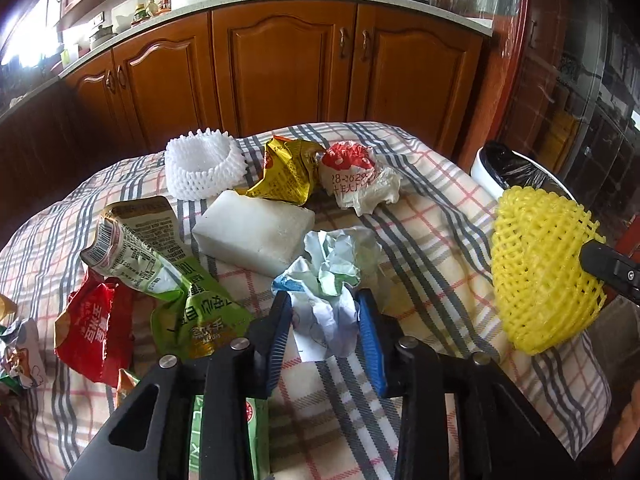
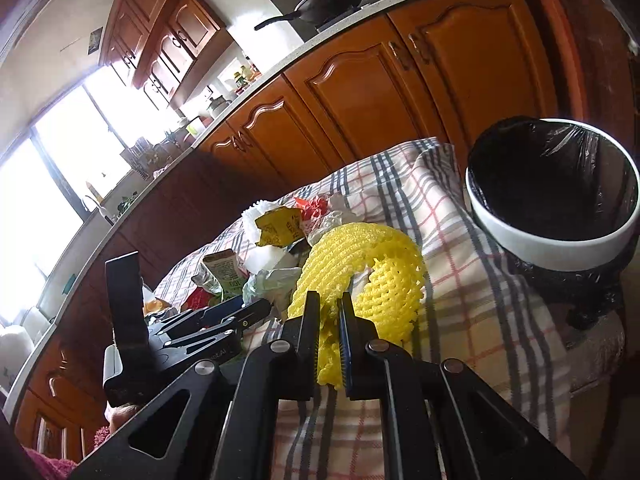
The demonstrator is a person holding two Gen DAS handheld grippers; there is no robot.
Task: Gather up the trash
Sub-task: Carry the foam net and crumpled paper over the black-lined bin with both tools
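Landmark: white foam block [image 1: 254,230], lying flat near the middle of the plaid cloth [image 1: 436,216] that covers the tabletop.
Left gripper [image 1: 324,312]: low over the cloth, on the near side of the block; blue-padded jaws part open, one on each side of a crumpled paper wad [image 1: 328,280]; whether the pads press the paper, cannot tell.
Right gripper [image 2: 330,316]: to the right of the block, raised off the cloth; jaws nearly closed, clamped on the edge of a yellow foam net [image 2: 360,272], which hangs from them.
Yellow foam net, left wrist view [image 1: 536,264]: far right of the block, held clear of the cloth by a black finger entering from the right edge.
Trash bin [image 2: 560,240]: white rim, black liner, mouth open; beyond the right edge of the cloth, well right of the block.
White foam net [image 1: 202,168]: just behind the block on the left, standing open side up.
Yellow wrapper [image 1: 286,172]: crumpled, just behind the block, touching its far edge.
Red-and-white wrapper [image 1: 356,176]: behind and right of the block, beside the yellow wrapper.
Green pouch [image 1: 160,264]: left of the block, flattened and creased, barcode side up.
Red packet [image 1: 94,328]: further left and nearer than the block, partly under the green pouch.
Background: wooden cabinets [image 1: 280,64] behind the tabletop.
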